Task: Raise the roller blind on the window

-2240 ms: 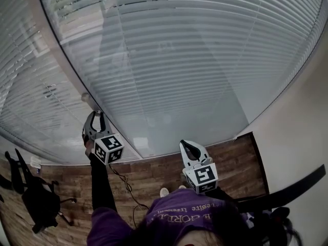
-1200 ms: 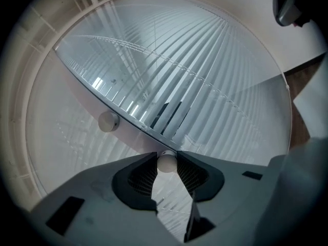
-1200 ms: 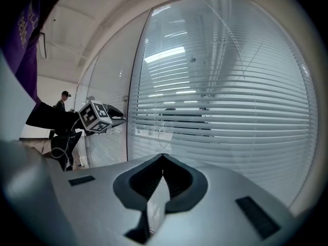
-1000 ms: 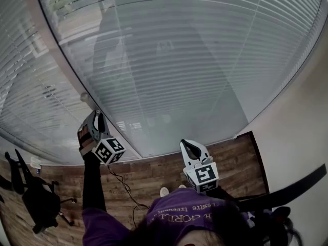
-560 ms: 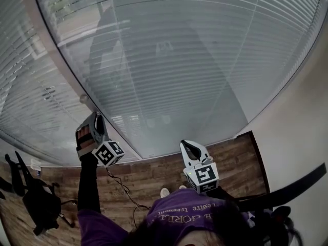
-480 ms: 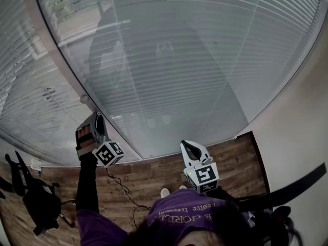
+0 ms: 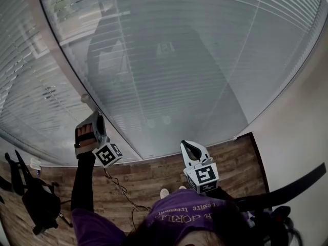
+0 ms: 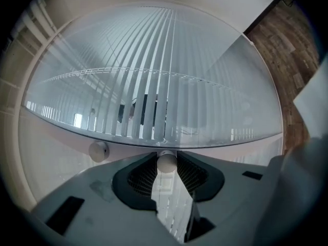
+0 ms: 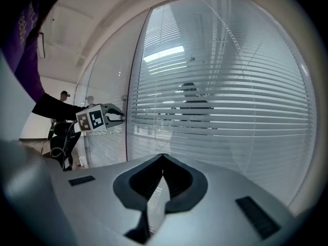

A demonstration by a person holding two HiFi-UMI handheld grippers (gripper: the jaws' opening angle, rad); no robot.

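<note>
The slatted blind hangs behind a glass pane, beside a pale window frame post. My left gripper is held up at that post, shut on a small white round knob pinched between its dark pads. A second white knob sits on the frame just left of it, also seen as the knob above the gripper. The blind fills the left gripper view. My right gripper hangs lower in front of the glass, jaws shut on nothing, and in its own view the left gripper shows at the post.
A plain wall closes the right side. Below lies a wooden floor with a thin cable and a black office chair at the left. The person's reflection shows in the glass.
My left gripper has turned on the knob and dropped slightly left. The blind's slats have tilted, so more shows through the glass. The right gripper stayed still.
</note>
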